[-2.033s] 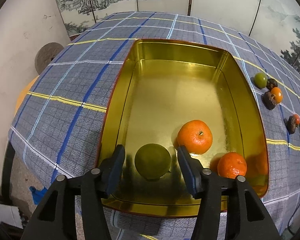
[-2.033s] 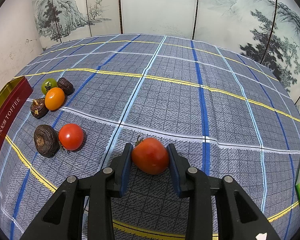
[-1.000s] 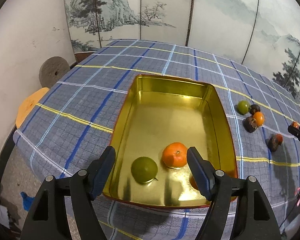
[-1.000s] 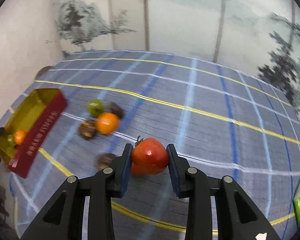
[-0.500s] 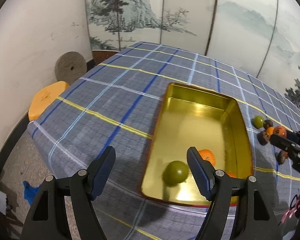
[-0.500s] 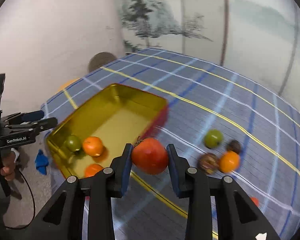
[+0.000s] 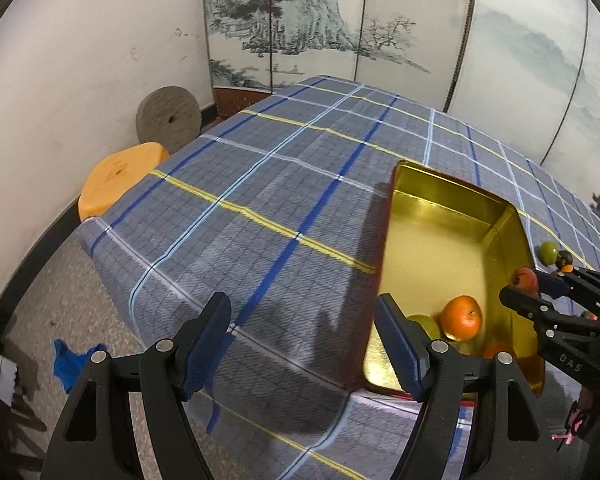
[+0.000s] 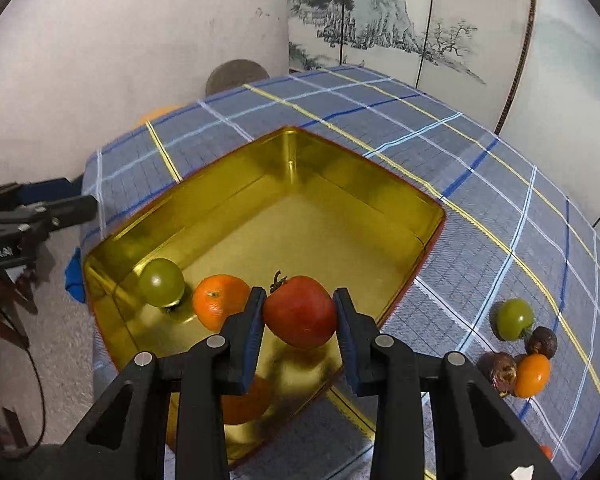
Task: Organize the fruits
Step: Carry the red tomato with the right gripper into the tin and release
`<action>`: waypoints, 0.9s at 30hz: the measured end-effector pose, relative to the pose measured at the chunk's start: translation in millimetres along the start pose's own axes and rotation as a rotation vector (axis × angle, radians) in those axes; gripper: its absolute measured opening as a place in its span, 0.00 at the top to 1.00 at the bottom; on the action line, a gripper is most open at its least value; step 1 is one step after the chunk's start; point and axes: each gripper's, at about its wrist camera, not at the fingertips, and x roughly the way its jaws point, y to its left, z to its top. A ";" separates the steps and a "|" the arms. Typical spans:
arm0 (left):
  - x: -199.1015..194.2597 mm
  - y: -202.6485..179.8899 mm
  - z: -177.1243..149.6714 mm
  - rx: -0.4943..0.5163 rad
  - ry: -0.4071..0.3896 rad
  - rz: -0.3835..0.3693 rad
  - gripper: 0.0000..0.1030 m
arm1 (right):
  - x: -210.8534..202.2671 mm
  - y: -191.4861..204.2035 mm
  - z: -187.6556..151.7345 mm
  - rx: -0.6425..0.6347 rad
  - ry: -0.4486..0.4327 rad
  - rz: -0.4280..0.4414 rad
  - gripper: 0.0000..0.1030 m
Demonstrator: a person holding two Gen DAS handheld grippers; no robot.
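Note:
A gold tin (image 8: pixel 400 196) stands on the plaid tablecloth; it also shows in the left wrist view (image 7: pixel 452 200). In it lie a green fruit (image 8: pixel 161 282), an orange (image 8: pixel 219 306) and a second orange (image 8: pixel 244 402) under my fingers. My right gripper (image 8: pixel 300 316) is shut on a red tomato (image 8: pixel 300 312) and holds it above the tin's near part. In the left wrist view that gripper (image 7: pixel 526 282) and the tomato (image 7: pixel 523 279) hang over the tin's right wall. My left gripper (image 7: pixel 304 344) is open and empty, left of the tin over the cloth.
To the right of the tin lie a green fruit (image 8: pixel 514 319), an orange fruit (image 8: pixel 533 375) and two dark brown fruits (image 8: pixel 542 342). The table edge drops off at the left. An orange stool (image 7: pixel 120 178) and a grey stone disc (image 7: pixel 168 118) stand by the wall.
My right gripper has carried the tomato from the cloth to above the tin. My left gripper has let go of the green fruit, pulled back and swung left away from the tin.

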 end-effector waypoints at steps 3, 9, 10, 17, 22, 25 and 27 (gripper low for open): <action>4.0 4.9 -1.5 -0.011 0.013 0.005 0.28 | 9.0 3.5 0.1 -0.023 0.022 -0.012 0.69; 7.8 8.9 -3.9 -0.017 0.027 0.012 0.28 | 17.5 6.3 -0.7 -0.041 0.043 -0.038 0.69; 8.4 9.6 -4.2 -0.018 0.030 0.013 0.28 | 18.8 6.9 0.2 -0.045 0.045 -0.040 0.69; 11.4 10.9 -6.1 -0.018 0.041 0.013 0.28 | 21.3 9.7 1.9 -0.058 0.048 -0.044 0.68; 11.7 9.1 -7.2 -0.013 0.048 0.009 0.28 | 21.6 10.9 1.9 -0.056 0.048 -0.039 0.69; 12.4 8.1 -7.3 -0.012 0.052 0.007 0.28 | 20.8 11.3 1.3 -0.053 0.049 -0.032 0.69; 12.6 6.8 -7.7 -0.008 0.054 0.004 0.28 | 20.4 11.2 1.1 -0.052 0.048 -0.030 0.69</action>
